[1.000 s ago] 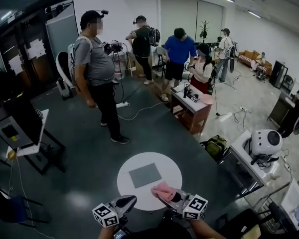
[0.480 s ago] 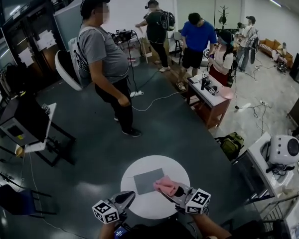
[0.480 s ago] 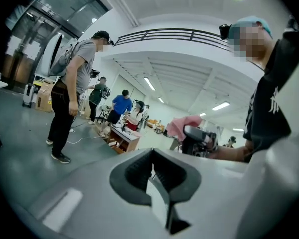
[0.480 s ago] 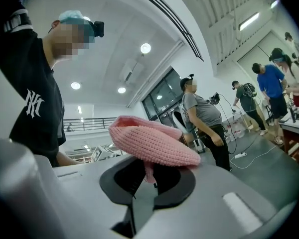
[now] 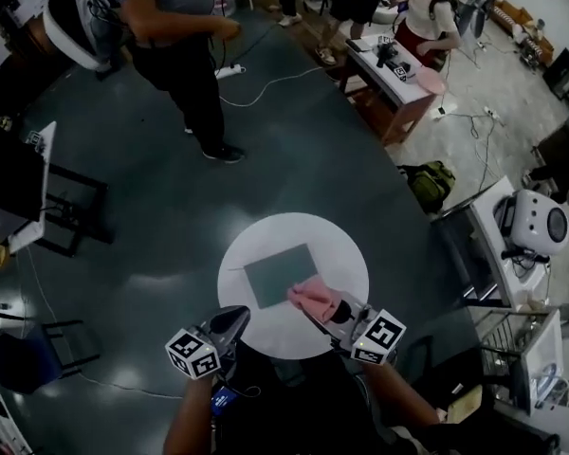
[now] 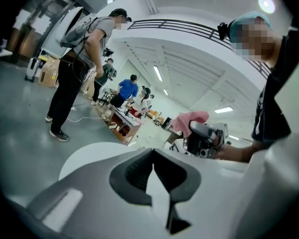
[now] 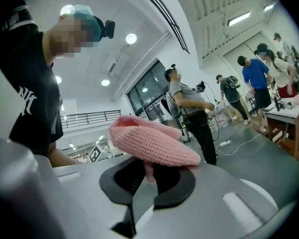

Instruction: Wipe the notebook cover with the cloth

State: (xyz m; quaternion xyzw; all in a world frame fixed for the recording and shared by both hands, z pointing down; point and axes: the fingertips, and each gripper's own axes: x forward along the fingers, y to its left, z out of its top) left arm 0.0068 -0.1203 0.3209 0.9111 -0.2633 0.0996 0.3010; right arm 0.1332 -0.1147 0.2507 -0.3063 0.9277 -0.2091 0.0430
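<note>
Cloth [image 7: 152, 142], pink and knitted, is bunching out of the right tongs [image 7: 147, 176], which are clamping down on a fold of it. The left tongs [image 6: 152, 156] are sitting clenched on nothing, hovering by the near rim of the round white surface [image 5: 346, 254].

Just beyond, the cloth is overlapping the near right corner of the grey-green notebook [image 5: 281, 275], which is lying flat at the middle of the surface; whether the two are touching is not clear.

Judging from this, a good wipe is calling for the cloth to be pressed flat and drawn across the whole cover while the idle tongs are pinning a corner.

No readable title or brand is showing on the cover.
</note>
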